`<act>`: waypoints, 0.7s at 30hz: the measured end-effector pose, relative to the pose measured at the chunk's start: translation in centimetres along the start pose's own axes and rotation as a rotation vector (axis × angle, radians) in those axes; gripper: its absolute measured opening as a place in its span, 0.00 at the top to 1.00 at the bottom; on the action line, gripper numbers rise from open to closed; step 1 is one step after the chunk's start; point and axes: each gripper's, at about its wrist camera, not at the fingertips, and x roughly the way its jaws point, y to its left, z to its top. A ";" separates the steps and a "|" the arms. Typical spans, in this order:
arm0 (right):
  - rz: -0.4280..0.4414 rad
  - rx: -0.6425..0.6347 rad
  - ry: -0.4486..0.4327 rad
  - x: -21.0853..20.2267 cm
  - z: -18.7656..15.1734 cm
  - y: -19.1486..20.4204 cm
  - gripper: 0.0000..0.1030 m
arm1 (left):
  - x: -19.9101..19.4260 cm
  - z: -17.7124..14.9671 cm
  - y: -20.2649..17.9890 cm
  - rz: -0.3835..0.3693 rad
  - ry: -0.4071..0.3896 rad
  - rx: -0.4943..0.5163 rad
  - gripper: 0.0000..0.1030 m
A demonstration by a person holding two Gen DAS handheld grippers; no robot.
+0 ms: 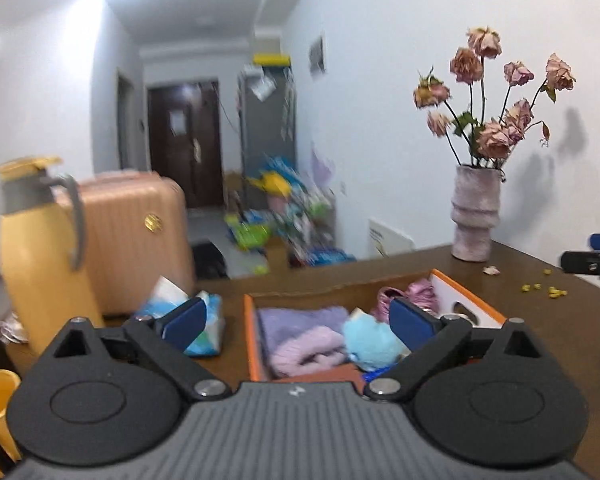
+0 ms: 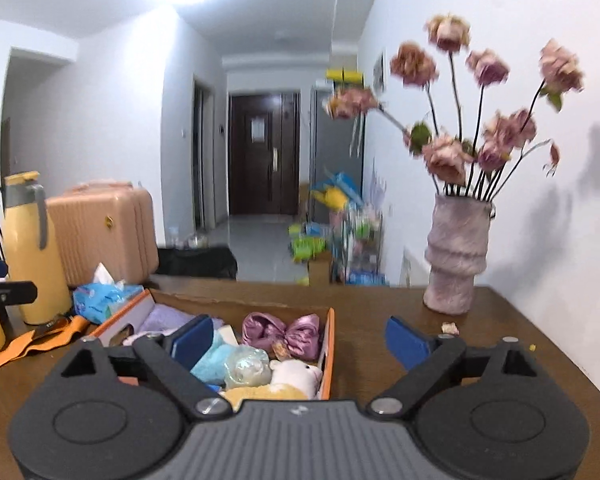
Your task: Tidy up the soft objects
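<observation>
— On the brown counter (image 2: 380, 304), what did you log?

— Orange-walled box (image 2: 330, 344), open top, soft things packed inside. Purple satin bow (image 2: 281, 332) toward the far end. Nearer: blue plush (image 2: 212, 358), a clear crinkled bag (image 2: 247, 367), a small white plush (image 2: 296, 374) and something yellow and fuzzy (image 2: 266, 392) at the near edge.

— And from the left side?

— Same box (image 1: 253, 344). Folded lavender knit (image 1: 300, 316), a pink knit roll (image 1: 304, 348) in front of it, blue plush (image 1: 370, 342) beside those.

— Tools?

— Left tool (image 1: 298, 322) hung above the box's near end, fingers spread wide, nothing between them. Right tool (image 2: 300, 344) likewise spread and empty; its left finger (image 2: 192, 342) over the box, its right finger (image 2: 406, 344) over bare counter just outside the orange wall.

— Surroundings?

— Blue tissue pack (image 2: 106, 298) just left of the box. Yellow flask (image 2: 32, 248) with grey handle beyond that, pink suitcase (image 2: 104, 232) behind. Ribbed pale vase (image 2: 456, 256) of dried roses (image 2: 484, 92) stood at the far right corner, well apart from the box, with fallen petals (image 1: 491, 269) near it. Frames blurred at the edges.
</observation>
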 end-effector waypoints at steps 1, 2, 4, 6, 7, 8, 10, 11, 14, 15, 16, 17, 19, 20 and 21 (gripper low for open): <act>-0.006 -0.005 -0.037 -0.7 -0.7 0.2 0.06 | -0.5 -0.6 -0.2 0.021 -0.030 0.006 0.00; -0.017 -0.017 -0.080 -1.3 -1.5 0.6 0.05 | -0.9 -1.2 -0.4 0.041 -0.054 0.017 0.00; -0.037 -0.032 -0.135 -2.3 -2.9 1.3 0.04 | -1.6 -2.2 -0.8 0.058 -0.098 0.026 0.00; -0.048 -0.030 -0.153 -2.8 -3.5 1.9 0.04 | -2.2 -2.9 -0.9 0.059 -0.121 0.015 0.00; -0.057 -0.028 -0.148 -2.9 -3.8 2.2 0.04 | -2.5 -3.0 -0.9 0.058 -0.122 0.004 0.00; -0.062 -0.026 -0.144 -3.0 -4.0 2.4 0.04 | -2.7 -3.1 -0.8 0.055 -0.121 -0.005 0.00; -0.056 -0.021 -0.143 -3.1 -4.2 2.6 0.04 | -3.3 -3.3 -0.7 0.048 -0.127 -0.012 0.00; -0.054 -0.018 -0.142 -3.3 -4.3 2.8 0.04 | -3.5 -3.2 -0.6 0.045 -0.130 -0.014 0.00; -0.055 -0.004 -0.145 -3.6 -4.5 2.9 0.04 | -4.2 -3.3 -0.4 0.031 -0.130 -0.031 0.00; -0.053 0.002 -0.146 -3.9 -4.6 3.0 0.04 | -4.5 -3.3 -0.4 0.032 -0.132 -0.038 0.00; -0.052 0.010 -0.147 -4.3 -4.7 3.1 0.04 | -5.0 -3.5 -0.4 0.036 -0.133 -0.044 0.00; -0.047 0.018 -0.143 -4.7 -4.9 3.1 0.04 | -5.5 -3.6 -0.4 0.043 -0.133 -0.049 0.00; -0.032 0.033 -0.137 -6.0 -5.3 3.4 0.04 | -7.2 -4.3 -0.6 0.058 -0.138 -0.070 0.00; -0.027 0.042 -0.133 -7.0 -5.6 3.6 0.04 | -8.3 -4.7 -0.6 0.055 -0.144 -0.086 0.00; -0.020 0.046 -0.131 -8.0 -6.0 3.8 0.04 | -9.3 -5.2 -0.7 0.050 -0.144 -0.101 0.00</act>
